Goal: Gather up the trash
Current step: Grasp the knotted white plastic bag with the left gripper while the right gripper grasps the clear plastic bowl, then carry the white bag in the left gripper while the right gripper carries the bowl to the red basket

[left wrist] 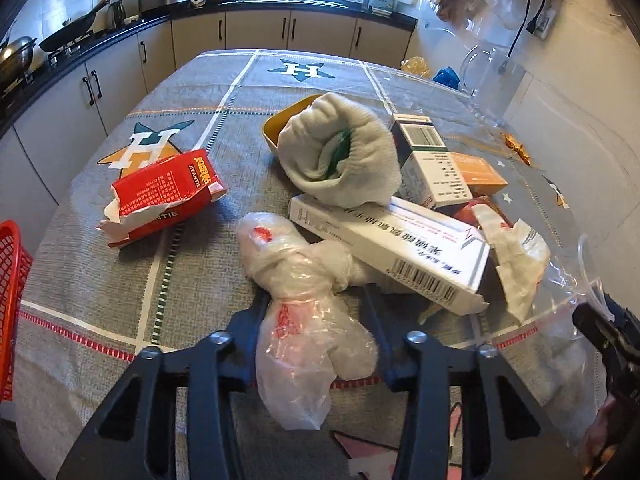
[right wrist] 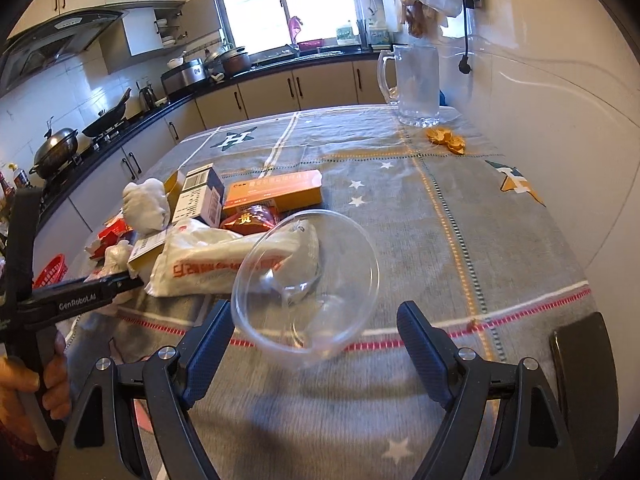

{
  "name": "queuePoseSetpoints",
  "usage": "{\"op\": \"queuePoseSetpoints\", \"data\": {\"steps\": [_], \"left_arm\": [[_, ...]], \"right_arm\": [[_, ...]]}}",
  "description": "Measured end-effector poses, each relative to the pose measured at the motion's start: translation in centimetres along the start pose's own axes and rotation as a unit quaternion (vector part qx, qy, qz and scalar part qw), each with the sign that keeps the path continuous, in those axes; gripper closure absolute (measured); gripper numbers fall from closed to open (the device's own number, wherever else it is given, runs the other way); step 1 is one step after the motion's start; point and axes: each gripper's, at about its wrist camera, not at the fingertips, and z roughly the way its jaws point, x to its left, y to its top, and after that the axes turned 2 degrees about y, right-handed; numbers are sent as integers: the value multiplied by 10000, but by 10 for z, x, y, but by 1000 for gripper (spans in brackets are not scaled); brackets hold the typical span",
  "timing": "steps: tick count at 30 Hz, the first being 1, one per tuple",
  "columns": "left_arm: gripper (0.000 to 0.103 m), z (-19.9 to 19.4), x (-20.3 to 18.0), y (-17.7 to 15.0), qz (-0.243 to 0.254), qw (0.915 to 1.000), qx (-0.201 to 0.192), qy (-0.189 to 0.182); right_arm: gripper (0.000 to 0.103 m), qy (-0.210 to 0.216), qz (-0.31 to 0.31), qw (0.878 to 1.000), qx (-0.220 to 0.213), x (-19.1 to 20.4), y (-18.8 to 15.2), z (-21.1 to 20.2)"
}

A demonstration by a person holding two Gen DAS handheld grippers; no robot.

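Note:
A crumpled clear plastic bag (left wrist: 304,320) with red print lies at the near edge of the trash pile. My left gripper (left wrist: 316,300) is shut on it, a pad against each side. In the right wrist view the left gripper (right wrist: 120,284) comes in from the left, held by a hand (right wrist: 24,380). My right gripper (right wrist: 315,308) stands open and wide. A clear plastic bowl (right wrist: 308,280) lies tilted just ahead of its fingertips, and the right finger (right wrist: 416,340) is clear of its rim.
On the grey tablecloth (left wrist: 200,92) lie a torn red carton (left wrist: 160,196), a white cloth wad (left wrist: 340,156) over a yellow dish (left wrist: 276,128), a long white box (left wrist: 392,248), an orange box (right wrist: 272,192) and a white printed bag (right wrist: 224,256). A red basket (left wrist: 12,296) sits left, a glass jug (right wrist: 416,84) far right.

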Motion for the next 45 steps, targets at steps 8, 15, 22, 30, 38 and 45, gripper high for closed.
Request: {"op": "queuePoseSetpoints", "data": {"steps": [8, 15, 22, 30, 38, 45], "left_arm": [[69, -12, 1, -10, 113, 9997, -208, -37], [69, -35, 3, -22, 168, 9989, -413, -152], [69, -58, 5, -25, 174, 9976, -675, -35], [69, -72, 9, -29, 209, 9958, -882, 87], [69, -77, 15, -36, 220, 9952, -934, 176], [69, -80, 20, -39, 189, 9948, -975, 216]], "right_arm": [[75, 81, 219, 9997, 107, -11, -4, 6], [76, 2, 195, 9995, -261, -7, -8, -24], [76, 89, 52, 9990, -427, 7, -3, -43], [76, 92, -466, 9982, -379, 43, -9, -43], [76, 109, -904, 9952, -364, 74, -13, -38], [76, 103, -1149, 9928, -335, 92, -16, -35]]}}
